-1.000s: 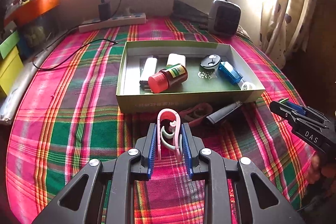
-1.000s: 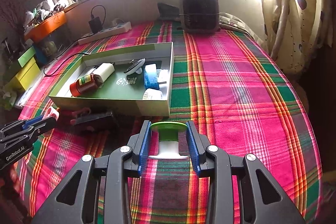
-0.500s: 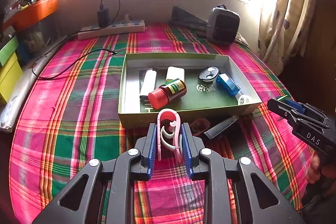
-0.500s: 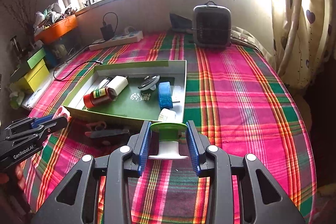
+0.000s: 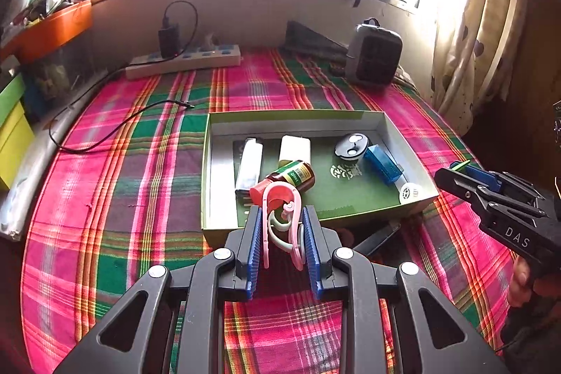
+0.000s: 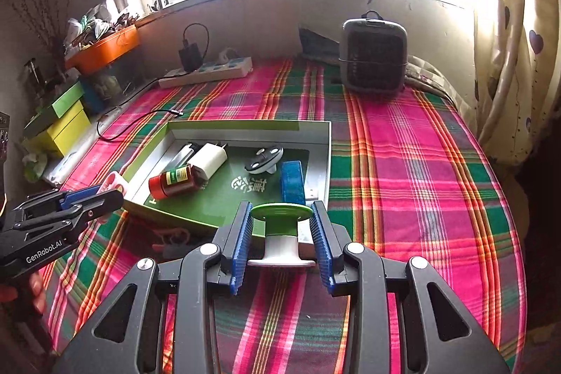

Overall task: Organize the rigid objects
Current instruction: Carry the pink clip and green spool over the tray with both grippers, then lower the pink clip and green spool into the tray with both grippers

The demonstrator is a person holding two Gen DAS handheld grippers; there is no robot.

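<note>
In the left wrist view my left gripper (image 5: 283, 211) is shut on a pink and white clip (image 5: 280, 198), held just before the near wall of the green box (image 5: 315, 115). Inside the box lie a red-capped brown bottle (image 5: 292, 176), a white lighter (image 5: 249, 163), a white charger (image 5: 295, 148), a round black piece (image 5: 350, 144) and a blue case (image 5: 382, 163). My right gripper (image 6: 281, 205) is shut on a green-topped white spool (image 6: 280, 232) above the box's (image 6: 245, 125) near corner. Each gripper shows in the other's view, the right gripper (image 5: 447, 176) at the right and the left gripper (image 6: 112, 195) at the left.
A black object (image 5: 377, 235) and a pink item (image 6: 171, 235) lie on the plaid cloth in front of the box. Behind are a power strip (image 5: 186, 60), a loose cable (image 5: 122, 125) and a grey heater (image 6: 373, 58). Coloured boxes (image 6: 59, 125) stand left, a curtain (image 6: 508, 58) right.
Both grippers have risen and come nearer the green box, each still holding its object. The box now sits lower and closer in both views.
</note>
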